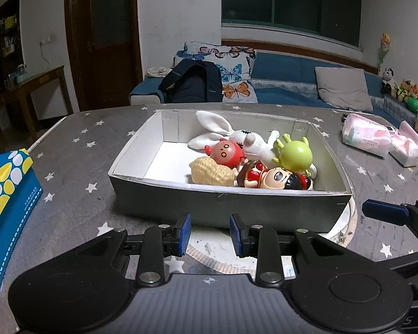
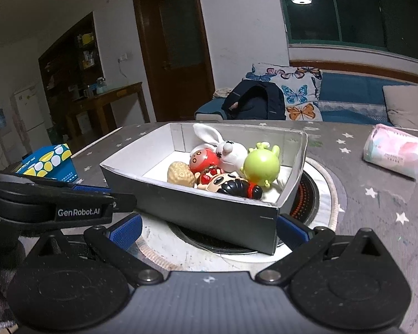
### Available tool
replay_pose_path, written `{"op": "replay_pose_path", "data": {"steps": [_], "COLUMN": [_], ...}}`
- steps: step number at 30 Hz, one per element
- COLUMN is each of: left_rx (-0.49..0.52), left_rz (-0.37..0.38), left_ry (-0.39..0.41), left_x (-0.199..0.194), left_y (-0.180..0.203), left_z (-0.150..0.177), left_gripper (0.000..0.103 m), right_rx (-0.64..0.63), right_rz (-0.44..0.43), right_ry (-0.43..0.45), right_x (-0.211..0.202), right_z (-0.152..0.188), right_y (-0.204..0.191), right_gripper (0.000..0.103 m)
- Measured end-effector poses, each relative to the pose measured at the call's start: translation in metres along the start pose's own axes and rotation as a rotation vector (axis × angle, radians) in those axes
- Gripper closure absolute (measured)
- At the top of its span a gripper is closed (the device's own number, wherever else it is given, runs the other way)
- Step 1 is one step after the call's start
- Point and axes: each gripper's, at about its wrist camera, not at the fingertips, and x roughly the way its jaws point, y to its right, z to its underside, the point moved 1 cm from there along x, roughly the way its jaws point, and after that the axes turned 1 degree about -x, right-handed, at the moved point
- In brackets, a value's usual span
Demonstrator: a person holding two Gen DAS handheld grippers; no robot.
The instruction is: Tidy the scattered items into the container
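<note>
A grey box with a white inside stands on the star-patterned table. It holds a white rabbit plush, a red round toy, a green toy, a tan peanut-shaped toy and a black-haired doll. My left gripper hovers just short of the box's near wall, open with nothing between its blue pads. In the right wrist view the same box sits with its near corner close to the right-hand pad. My right gripper is wide open and empty.
A blue and yellow tissue box lies at the table's left. Pink tissue packs lie at the far right. The grey box rests partly over a round inset hob. A blue sofa with a backpack stands behind.
</note>
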Motion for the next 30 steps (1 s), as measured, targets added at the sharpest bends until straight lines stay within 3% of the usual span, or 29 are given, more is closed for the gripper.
{"op": "replay_pose_path", "data": {"steps": [30], "left_rx": [0.021], "left_rz": [-0.090], "left_ry": [0.020], "left_x": [-0.004], "left_y": [0.001], "left_z": [0.015], "left_gripper": [0.070], "right_rx": [0.015], "right_rz": [0.055], "right_ry": [-0.027], "right_x": [-0.006], "right_z": [0.013], "right_y": [-0.009], "right_gripper": [0.000]}}
